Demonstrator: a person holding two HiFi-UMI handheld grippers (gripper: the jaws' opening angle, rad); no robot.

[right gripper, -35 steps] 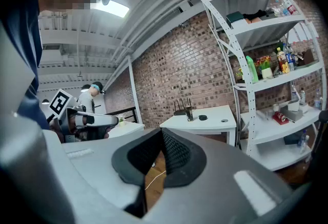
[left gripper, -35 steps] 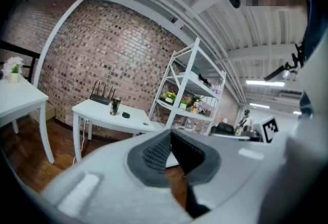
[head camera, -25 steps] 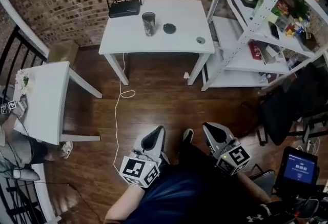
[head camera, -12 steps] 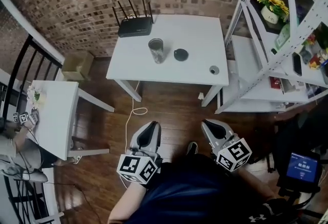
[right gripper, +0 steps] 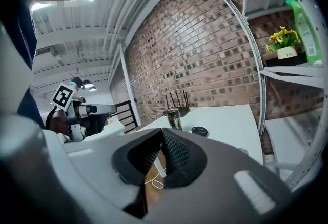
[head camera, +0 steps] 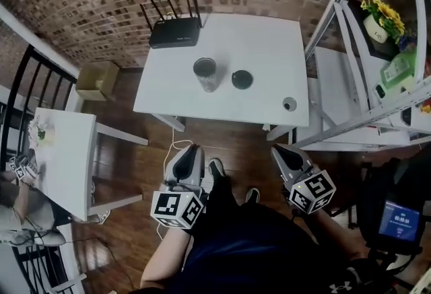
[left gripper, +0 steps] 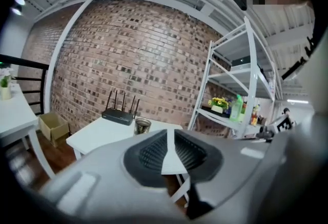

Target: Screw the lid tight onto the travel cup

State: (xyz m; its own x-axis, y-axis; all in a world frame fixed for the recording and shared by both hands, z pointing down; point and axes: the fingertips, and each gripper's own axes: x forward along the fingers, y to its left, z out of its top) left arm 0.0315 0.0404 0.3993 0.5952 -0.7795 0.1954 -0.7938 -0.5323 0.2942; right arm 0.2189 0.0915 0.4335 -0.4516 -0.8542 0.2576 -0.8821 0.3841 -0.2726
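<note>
Cup (head camera: 205, 74) is standing on the table (head camera: 269, 50), lid (head camera: 242, 79) lying just beside it, while short of the table the left gripper (head camera: 191, 153) is opening empty jaws and the right gripper (head camera: 283, 153) is hanging closed, so a hasty reach could be toppling it.

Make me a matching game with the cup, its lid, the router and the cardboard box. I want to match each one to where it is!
Things:
1. travel cup
2. lid
3. router
4. cardboard box

Places:
A. on the wooden floor, beside the table
B. at the far left corner of the white table
C. lying flat on the table, apart from the cup
D. standing upright on the table, top open

Pairs: 1-D, 2-C, 3-B, 4-A
</note>
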